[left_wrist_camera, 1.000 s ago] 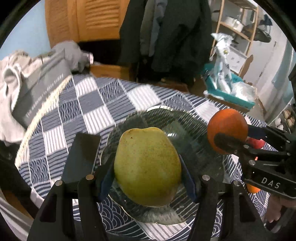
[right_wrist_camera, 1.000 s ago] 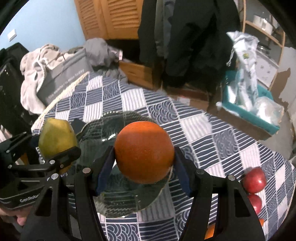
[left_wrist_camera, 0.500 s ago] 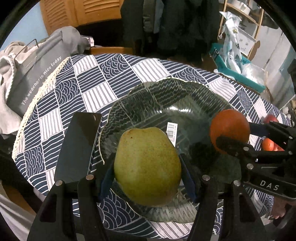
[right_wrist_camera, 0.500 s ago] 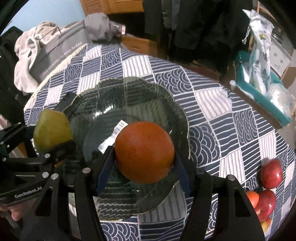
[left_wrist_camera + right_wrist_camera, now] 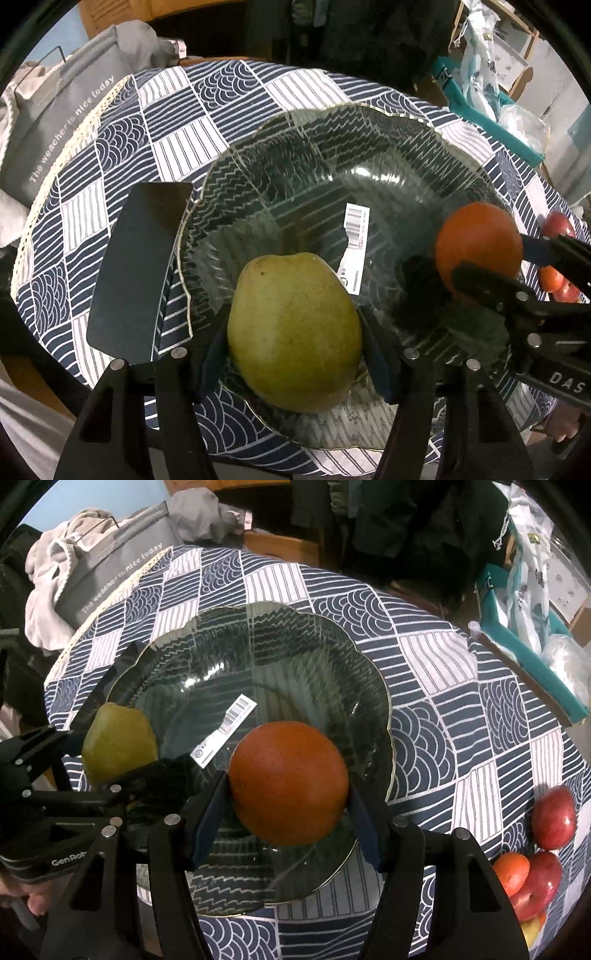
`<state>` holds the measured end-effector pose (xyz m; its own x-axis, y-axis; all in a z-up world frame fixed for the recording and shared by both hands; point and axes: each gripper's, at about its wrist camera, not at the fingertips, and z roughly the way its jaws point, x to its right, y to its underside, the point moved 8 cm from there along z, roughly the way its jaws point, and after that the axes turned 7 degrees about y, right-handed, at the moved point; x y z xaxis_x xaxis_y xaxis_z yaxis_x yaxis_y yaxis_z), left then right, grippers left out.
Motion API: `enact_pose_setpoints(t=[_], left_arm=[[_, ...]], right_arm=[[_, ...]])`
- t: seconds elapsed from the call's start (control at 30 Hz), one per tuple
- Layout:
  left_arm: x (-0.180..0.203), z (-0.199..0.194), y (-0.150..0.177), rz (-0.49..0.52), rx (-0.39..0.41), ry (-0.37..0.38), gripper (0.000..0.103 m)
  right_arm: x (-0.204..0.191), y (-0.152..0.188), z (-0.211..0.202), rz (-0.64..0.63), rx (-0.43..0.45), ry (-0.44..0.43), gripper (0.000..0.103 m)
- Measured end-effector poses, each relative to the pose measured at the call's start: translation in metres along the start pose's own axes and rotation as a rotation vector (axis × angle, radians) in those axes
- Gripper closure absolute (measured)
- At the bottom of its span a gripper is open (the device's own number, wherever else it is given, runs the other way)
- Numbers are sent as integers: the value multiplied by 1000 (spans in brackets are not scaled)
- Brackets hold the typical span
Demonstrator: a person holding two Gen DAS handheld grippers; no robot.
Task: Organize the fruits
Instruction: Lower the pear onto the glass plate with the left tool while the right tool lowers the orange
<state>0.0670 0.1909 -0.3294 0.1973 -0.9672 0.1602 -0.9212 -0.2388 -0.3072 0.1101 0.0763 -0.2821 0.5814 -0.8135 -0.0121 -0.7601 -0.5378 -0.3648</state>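
1. A green pear is clamped by the left gripper above the glass bowl.
2. An orange is gripped by the right gripper over the same bowl, possibly touching it.

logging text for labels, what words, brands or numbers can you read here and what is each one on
"The weather is nice today": grey bag beside the table.
"DAS": body of the right claw, seen from the left wrist view.
"GenRob", cut off: body of the left claw, seen from the right wrist view.
Barcode sticker in the glass bowl: print too small to read.
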Motion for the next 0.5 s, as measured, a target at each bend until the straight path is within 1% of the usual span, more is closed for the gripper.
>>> enact_pose_setpoints(t=[0.13,0.23,0.3,0.33,0.37,0.4,0.5], left_arm=[[1,5,3,-4,-27,0,36],[2,7,5,3,-34,-8,36],[3,1,1,21,1,-27,32],[4,-3,-2,30,19,-34,24],[5,-7,-5,35,34,-34,20],[7,-13,-7,37,54,-33,19],[9,-23,-11,47,77,-34,19]], right_arm=[[-3,2,4,-6,-20,-15,38],[-4,-2,-2,-3,20,-18,38],[-3,-5,-6,10,29,-33,37],[-1,-7,-9,16,35,-33,36],[0,-8,-11,19,41,-31,36],[2,-10,-13,23,50,-29,36],[6,-13,-21,43,75,-32,36]])
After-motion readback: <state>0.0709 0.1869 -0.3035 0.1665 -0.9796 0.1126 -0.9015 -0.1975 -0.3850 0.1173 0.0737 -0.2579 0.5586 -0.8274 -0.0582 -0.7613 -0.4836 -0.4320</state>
